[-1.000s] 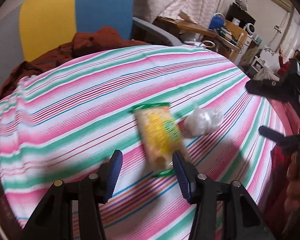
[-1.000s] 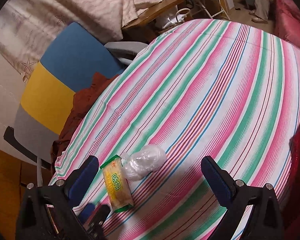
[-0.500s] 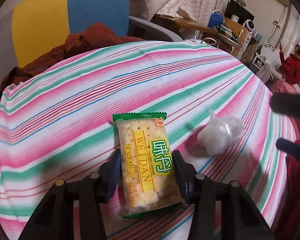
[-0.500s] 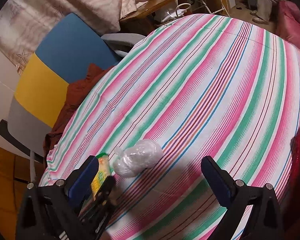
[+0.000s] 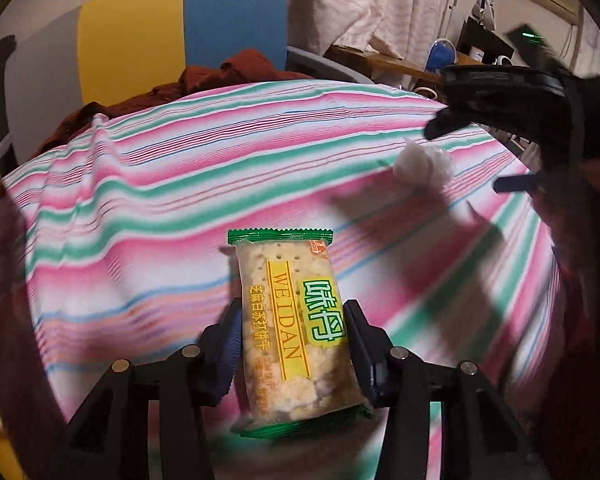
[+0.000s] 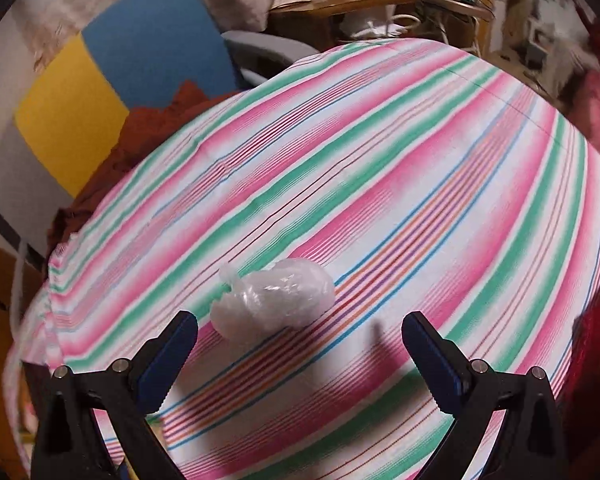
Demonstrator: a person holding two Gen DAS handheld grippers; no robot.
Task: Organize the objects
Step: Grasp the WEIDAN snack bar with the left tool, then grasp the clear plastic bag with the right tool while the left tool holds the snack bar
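Since a second ago the left gripper (image 5: pixel 292 344) has clamped the cracker packet (image 5: pixel 294 332), now low in frame; its bottom seal blurs. The right gripper (image 6: pixel 300 344) gapes before the plastic bag (image 6: pixel 276 300) on the striped tablecloth (image 6: pixel 380 184).

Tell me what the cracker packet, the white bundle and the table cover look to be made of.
Cracker packet: glossy plastic film, clear enough to show the crackers, with crimped green ends.
White bundle: thin, translucent crumpled plastic, probably a bag; its sheen and creases suggest so.
Table cover: matte woven striped cloth, judging by its soft folds.
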